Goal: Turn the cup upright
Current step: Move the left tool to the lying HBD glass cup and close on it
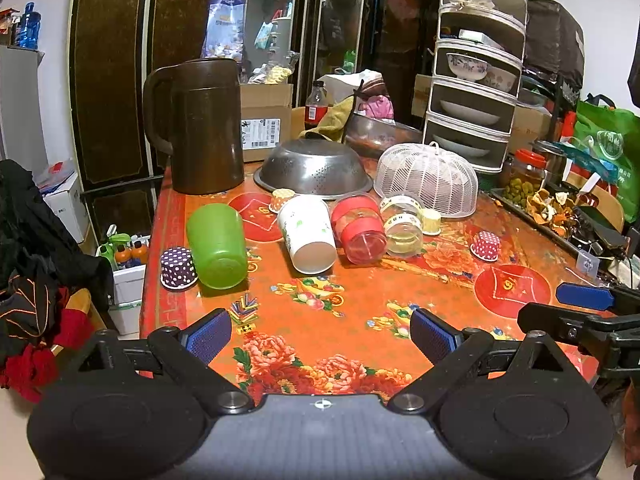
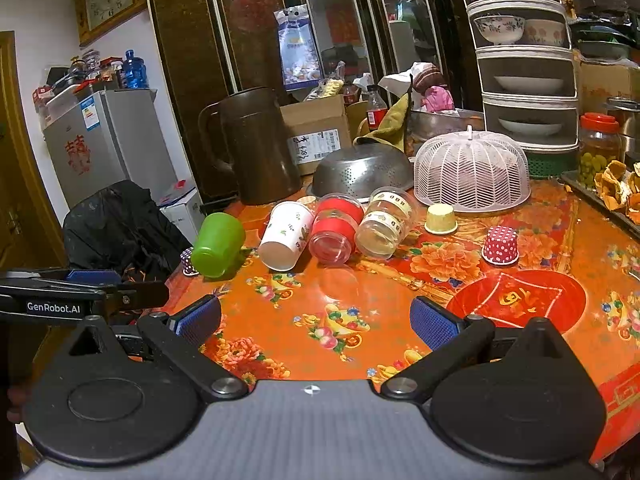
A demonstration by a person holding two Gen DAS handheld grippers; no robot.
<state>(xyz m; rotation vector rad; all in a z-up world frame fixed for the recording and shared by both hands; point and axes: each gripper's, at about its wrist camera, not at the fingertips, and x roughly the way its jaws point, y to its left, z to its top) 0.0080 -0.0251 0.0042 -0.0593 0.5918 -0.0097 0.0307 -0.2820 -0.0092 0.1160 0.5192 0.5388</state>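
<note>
Several cups lie on their sides in a row on the orange flowered table (image 1: 360,304): a green plastic cup (image 1: 218,246) (image 2: 218,245), a white paper cup (image 1: 308,234) (image 2: 286,236), a clear cup with red bands (image 1: 360,230) (image 2: 334,230) and a clear cup with a white label band (image 1: 402,224) (image 2: 386,228). My left gripper (image 1: 320,334) is open and empty, near the table's front edge, well short of the cups. My right gripper (image 2: 316,322) is open and empty, also short of the cups. The right gripper's finger shows at the left wrist view's right edge (image 1: 584,298).
Small upside-down paper cups: purple dotted (image 1: 178,268), red dotted (image 2: 500,245), yellow (image 2: 441,219). Behind the row stand a brown jug (image 1: 202,126), an overturned steel colander (image 1: 316,168), a white mesh food cover (image 2: 472,168), a cardboard box (image 1: 266,122) and a tiered dish rack (image 1: 476,68).
</note>
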